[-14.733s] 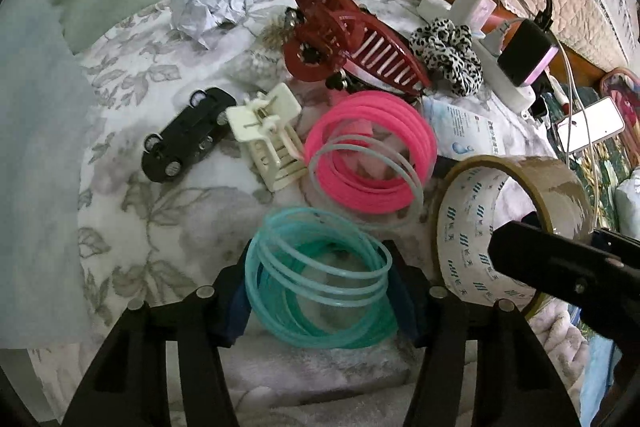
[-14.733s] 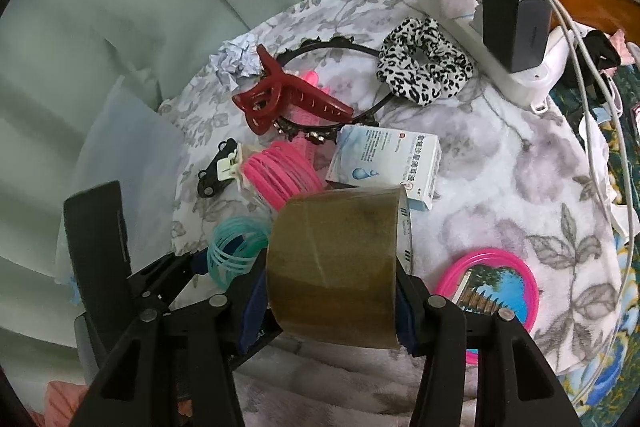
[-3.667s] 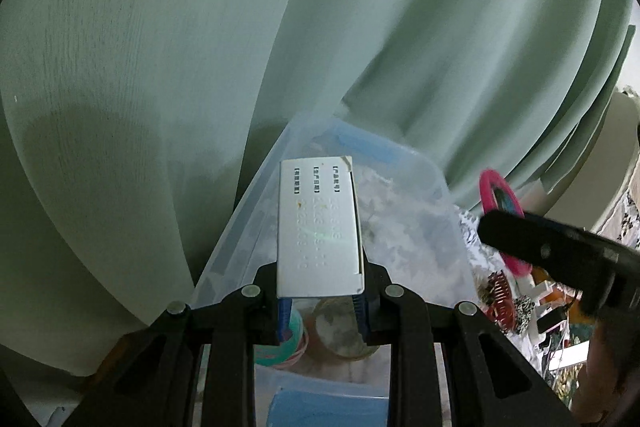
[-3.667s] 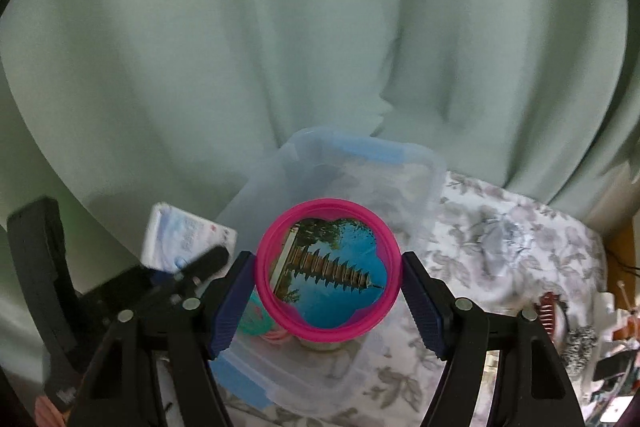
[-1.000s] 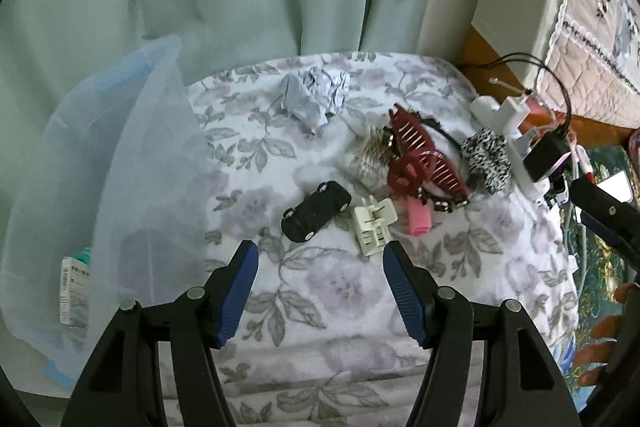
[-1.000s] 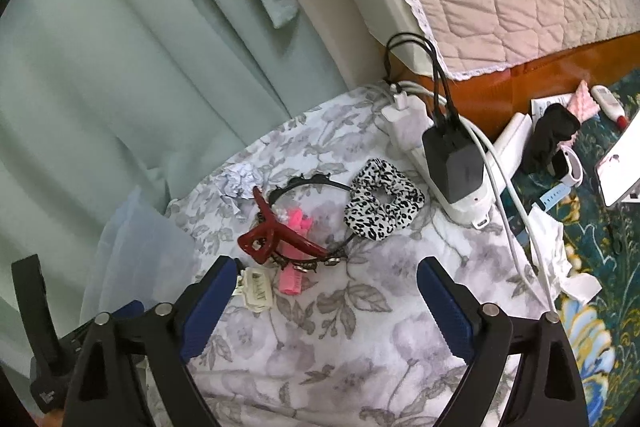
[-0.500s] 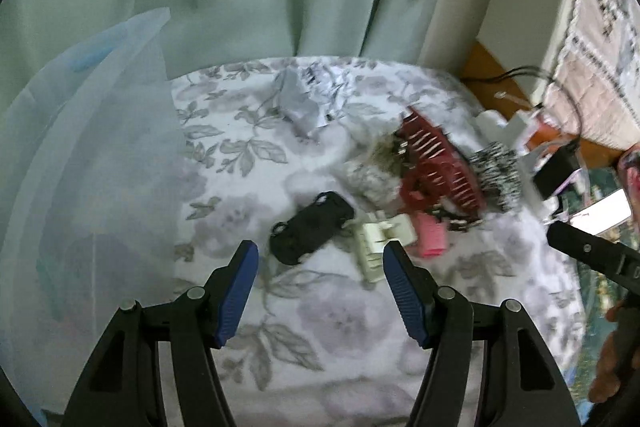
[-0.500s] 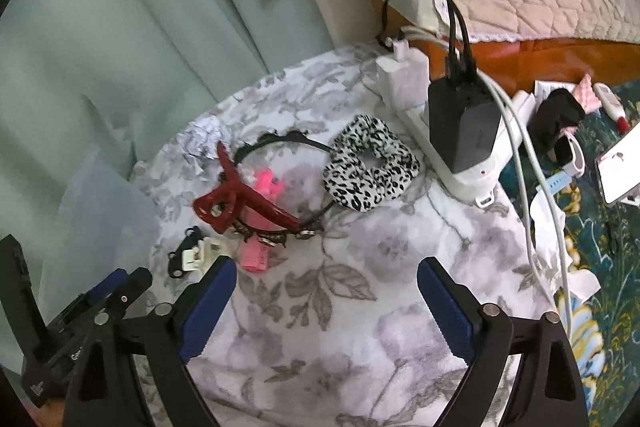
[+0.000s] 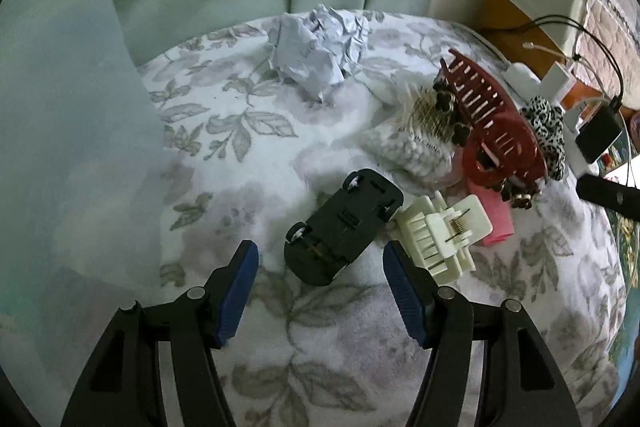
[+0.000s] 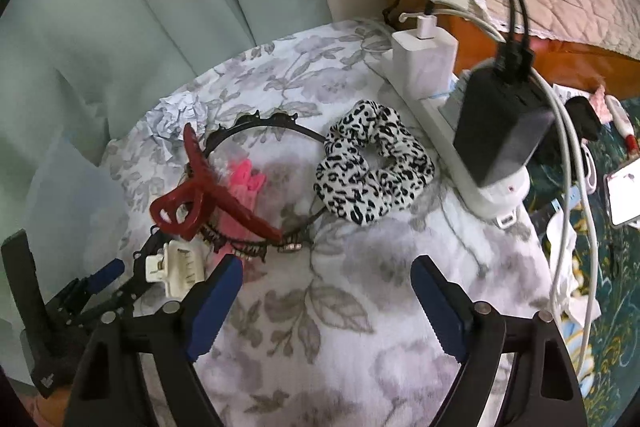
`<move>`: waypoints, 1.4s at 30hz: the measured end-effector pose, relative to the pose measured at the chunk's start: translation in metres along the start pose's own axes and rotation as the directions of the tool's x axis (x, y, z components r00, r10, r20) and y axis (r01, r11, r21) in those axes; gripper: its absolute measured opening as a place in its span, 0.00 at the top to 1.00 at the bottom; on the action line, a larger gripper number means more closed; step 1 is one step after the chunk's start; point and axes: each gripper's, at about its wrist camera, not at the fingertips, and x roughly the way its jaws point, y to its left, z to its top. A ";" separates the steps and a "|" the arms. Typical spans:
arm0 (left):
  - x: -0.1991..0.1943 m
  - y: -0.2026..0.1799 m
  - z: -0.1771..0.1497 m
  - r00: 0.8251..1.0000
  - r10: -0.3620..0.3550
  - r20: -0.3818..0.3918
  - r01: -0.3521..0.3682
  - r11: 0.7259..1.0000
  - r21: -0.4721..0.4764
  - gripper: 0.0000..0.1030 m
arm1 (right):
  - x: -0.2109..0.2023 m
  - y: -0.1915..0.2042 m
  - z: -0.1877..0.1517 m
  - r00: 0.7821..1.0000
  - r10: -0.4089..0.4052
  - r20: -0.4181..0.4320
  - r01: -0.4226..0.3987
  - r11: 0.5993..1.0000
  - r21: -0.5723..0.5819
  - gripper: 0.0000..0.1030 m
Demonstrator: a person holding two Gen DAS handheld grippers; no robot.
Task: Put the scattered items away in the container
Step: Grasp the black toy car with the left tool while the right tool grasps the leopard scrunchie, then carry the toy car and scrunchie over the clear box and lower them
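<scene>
My left gripper is open, its blue pads either side of an upturned black toy car on the floral cloth. A white hair claw, a pink item, a red hair claw, a white brush and crumpled paper lie beyond. The translucent container stands at the left. My right gripper is open and empty, low over the cloth, before the red claw, a black headband and a leopard scrunchie.
A white power strip with a black charger, a white charger and cables runs along the table's right edge. Green curtains hang behind. A phone and clutter lie on the floor at the right.
Both grippers have come down closer to the table. The left now straddles the black toy car. The right has neared the headband and scrunchie.
</scene>
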 end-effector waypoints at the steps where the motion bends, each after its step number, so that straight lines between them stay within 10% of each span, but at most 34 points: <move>1: 0.003 -0.001 0.001 1.000 -0.003 -0.004 0.003 1.000 0.008 0.36 | 0.002 0.001 0.003 1.000 -0.002 -0.001 0.002 1.000 -0.003 0.16; 14: 0.037 0.006 0.022 1.000 -0.020 -0.009 0.020 1.000 0.015 0.37 | 0.044 0.001 0.039 0.996 -0.082 -0.027 0.082 0.997 -0.015 0.36; 23: 0.036 0.009 0.024 1.000 -0.009 0.003 0.009 1.000 -0.018 0.58 | 0.054 -0.006 0.037 0.993 -0.119 -0.027 0.119 0.993 -0.007 0.54; 31: 0.022 0.015 0.019 1.000 -0.020 0.000 0.020 0.997 -0.075 0.67 | 0.034 -0.018 0.036 0.994 -0.105 0.006 0.105 0.994 0.040 0.78; 42: -0.035 0.006 0.013 0.997 -0.029 0.072 0.035 0.996 -0.084 0.67 | -0.022 -0.012 0.026 0.994 -0.041 0.104 0.035 0.998 0.051 0.84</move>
